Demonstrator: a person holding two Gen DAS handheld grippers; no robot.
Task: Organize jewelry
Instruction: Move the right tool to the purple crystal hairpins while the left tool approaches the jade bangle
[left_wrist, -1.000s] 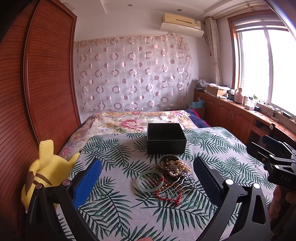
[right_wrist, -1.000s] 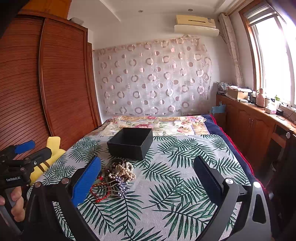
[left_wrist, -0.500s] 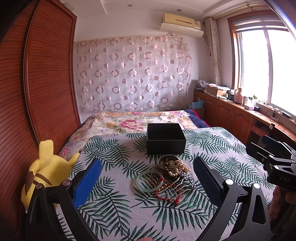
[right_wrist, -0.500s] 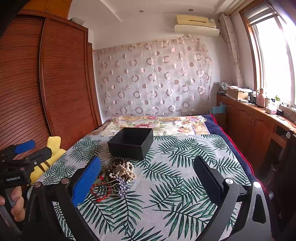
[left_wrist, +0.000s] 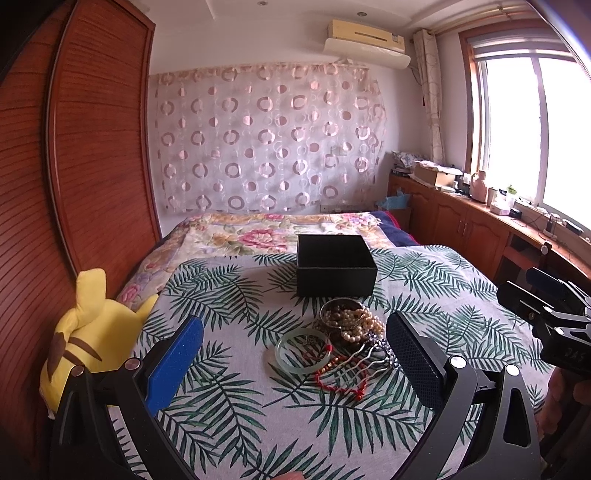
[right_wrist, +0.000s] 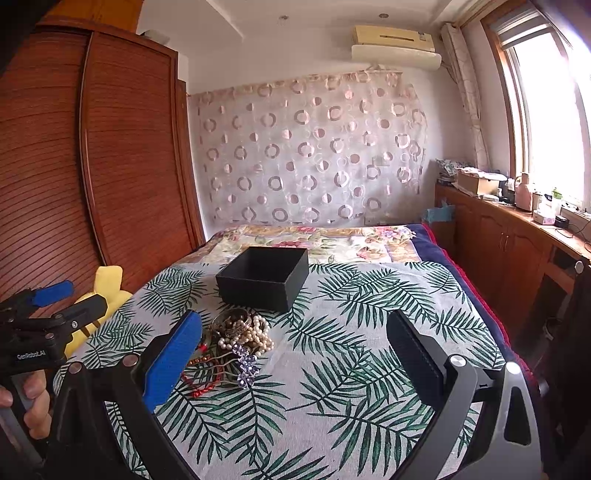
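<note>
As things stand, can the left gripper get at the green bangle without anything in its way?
Probably yes. The left gripper is open, and the green bangle lies flat on the leaf-print cloth right ahead between its fingers. Only the red bead strand lies against its right edge.

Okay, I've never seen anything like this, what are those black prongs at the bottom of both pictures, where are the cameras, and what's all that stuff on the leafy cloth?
The prongs are two hand-held grippers, one in each of a person's hands; no robot is involved. Each carries a camera looking forward along its two fingers, so each picture shows its own fingers at the bottom. One picture comes from the left gripper, the other from the right gripper. Each also catches the other tool at its edge. Both are open and hold nothing.

On the leaf-print cloth stands an open black box. In front of it lies a jewelry pile: a pearl strand in a small metal bowl, a pale green bangle, red beads and a wavy hairpin with purple flowers. A yellow plush toy sits at the left.
</note>
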